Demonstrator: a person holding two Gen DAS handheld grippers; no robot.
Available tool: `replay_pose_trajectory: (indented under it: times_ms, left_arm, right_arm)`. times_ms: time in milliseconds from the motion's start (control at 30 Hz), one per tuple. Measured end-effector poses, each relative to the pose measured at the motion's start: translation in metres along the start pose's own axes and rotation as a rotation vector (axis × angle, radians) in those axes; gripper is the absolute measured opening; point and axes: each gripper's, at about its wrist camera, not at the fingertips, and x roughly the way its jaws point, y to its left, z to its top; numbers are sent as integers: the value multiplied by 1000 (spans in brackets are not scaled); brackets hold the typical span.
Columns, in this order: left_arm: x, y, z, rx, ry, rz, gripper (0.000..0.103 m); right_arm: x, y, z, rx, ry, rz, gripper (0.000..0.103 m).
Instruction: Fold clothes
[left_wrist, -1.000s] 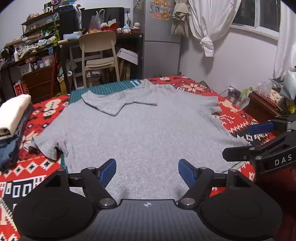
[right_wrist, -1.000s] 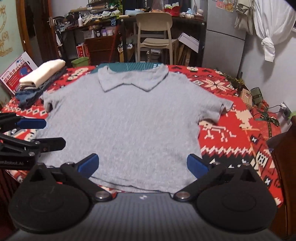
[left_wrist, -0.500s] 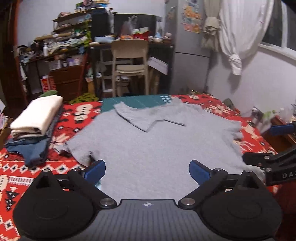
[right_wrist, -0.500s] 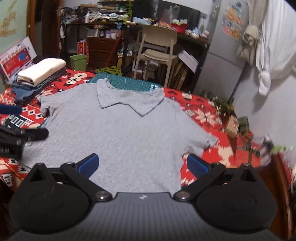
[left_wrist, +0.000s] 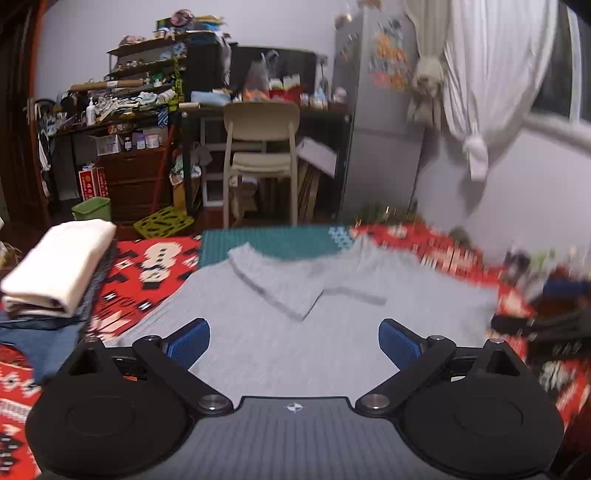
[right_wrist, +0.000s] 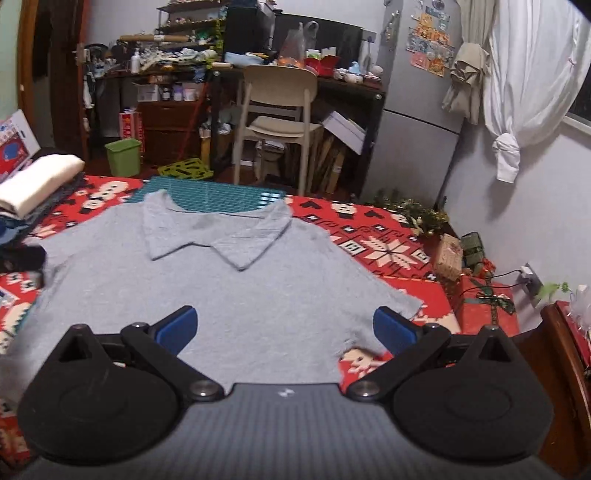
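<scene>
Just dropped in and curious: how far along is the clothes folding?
Done: a stack of folded clothes sits at the left of the red blanket. In hand: nothing; the left gripper and right gripper are both open above the grey shirt. Left: the shirt lies spread flat, collar away from the grippers, sleeves out, no fold made in it yet.

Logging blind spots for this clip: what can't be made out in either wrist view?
- Grey polo shirt: near hem hidden behind the gripper body in both views.
- Right gripper: in the left wrist view, blurred and cut by the edge.
- Folded stack: lower layers partly cut off at the left.
</scene>
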Motion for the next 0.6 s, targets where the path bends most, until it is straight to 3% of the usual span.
replay_pose_trajectory:
  times_ms: [100, 300, 467, 533, 600]
  left_arm:
    - [24, -8, 10, 36, 55, 5, 99]
    - [75, -12, 8, 55, 119, 36, 94]
    - [100, -13, 5, 75, 184, 34, 93]
    - [106, -14, 2, 100, 200, 42, 93]
    - [112, -14, 0, 120, 213, 50, 93]
  right_arm:
    - [15, -18, -1, 42, -8, -58, 102]
    - [54, -70, -6, 121, 32, -132, 81]
    - [94, -117, -9, 140, 80, -146, 36]
    - [112, -135, -10, 134, 102, -140, 27]
    - [129, -152, -11, 152, 131, -115, 24]
